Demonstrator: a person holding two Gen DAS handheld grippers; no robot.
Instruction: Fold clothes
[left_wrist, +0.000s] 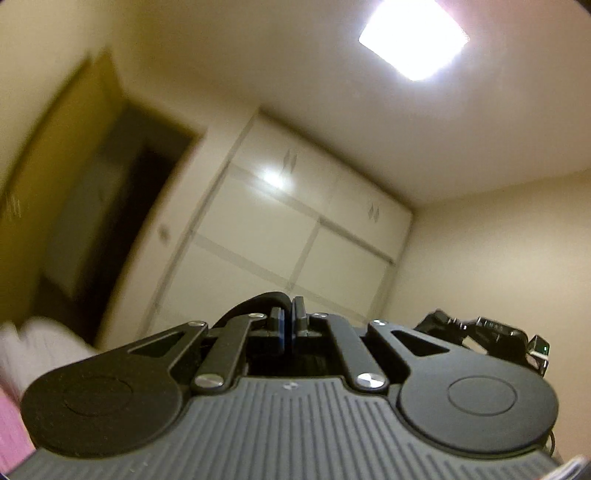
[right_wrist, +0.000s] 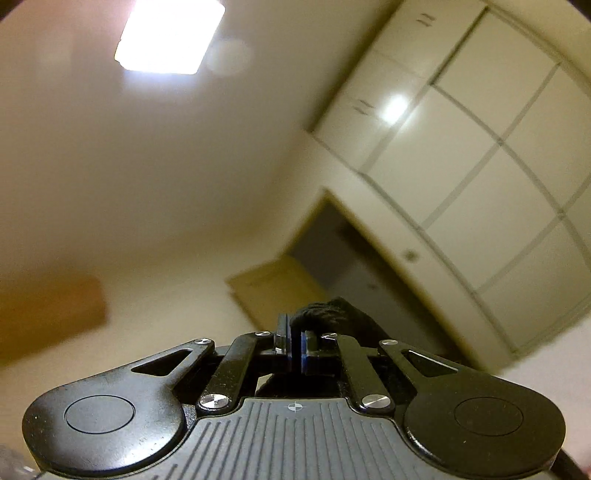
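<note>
Both grippers point up toward the ceiling. My left gripper (left_wrist: 288, 317) is shut on a fold of black garment (left_wrist: 258, 301) that bulges out to the left of its fingertips. My right gripper (right_wrist: 295, 339) is shut on black fabric (right_wrist: 332, 314) that bunches up to the right of its fingers and hangs down behind them. In the left wrist view the other gripper (left_wrist: 487, 332) shows low at the right. The rest of the garment is hidden below both cameras.
A white wardrobe (left_wrist: 295, 229) fills the far wall, with a dark open doorway (left_wrist: 122, 206) and wooden door (left_wrist: 55, 158) to its left. A ceiling lamp (left_wrist: 413, 37) glows overhead. White bedding (left_wrist: 40, 347) and pink fabric (left_wrist: 9, 424) lie at the lower left.
</note>
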